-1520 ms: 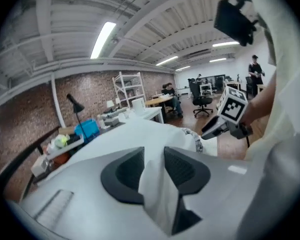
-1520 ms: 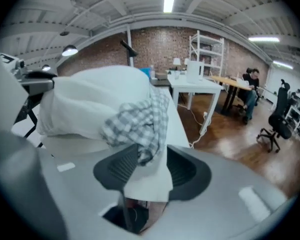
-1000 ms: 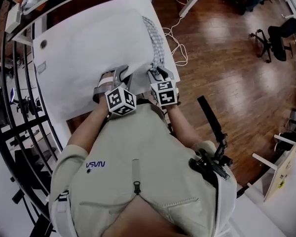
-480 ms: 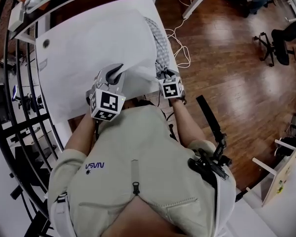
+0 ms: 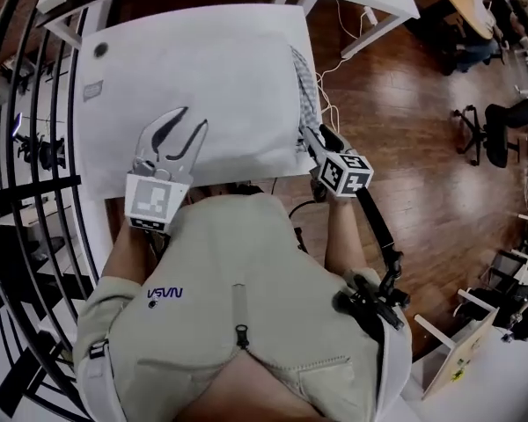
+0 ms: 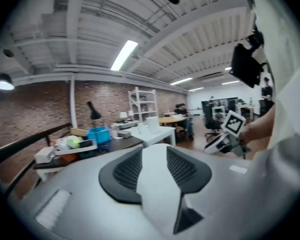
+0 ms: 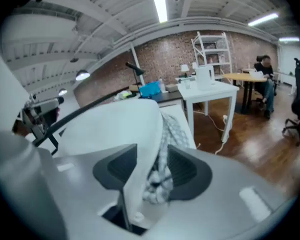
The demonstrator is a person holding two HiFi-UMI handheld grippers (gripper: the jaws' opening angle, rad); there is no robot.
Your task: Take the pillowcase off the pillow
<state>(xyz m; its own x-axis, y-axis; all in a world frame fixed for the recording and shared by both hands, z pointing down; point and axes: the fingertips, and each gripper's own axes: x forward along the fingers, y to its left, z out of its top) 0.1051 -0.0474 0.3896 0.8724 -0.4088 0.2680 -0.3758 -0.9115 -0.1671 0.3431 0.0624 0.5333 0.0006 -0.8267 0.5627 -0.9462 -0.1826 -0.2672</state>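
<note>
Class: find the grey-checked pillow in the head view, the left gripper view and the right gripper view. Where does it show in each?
Head view: the checked pillow is a strip along the right edge of the white pillowcase.
Left gripper view: not in it.
Right gripper view: low centre, between the opening jaws of the right hand-held gripper.
Shared landmark: the white pillowcase, seen in all three views.

Your white table (image 5: pixel 95 143) stands on a wooden floor (image 5: pixel 405 148). The white pillowcase (image 5: pixel 220 86) lies flat over most of its top, and the checked pillow (image 5: pixel 306 95) shows along the table's right edge. A dark round spot (image 5: pixel 99 49) and a small grey patch (image 5: pixel 92 90) mark the bare left side
</note>
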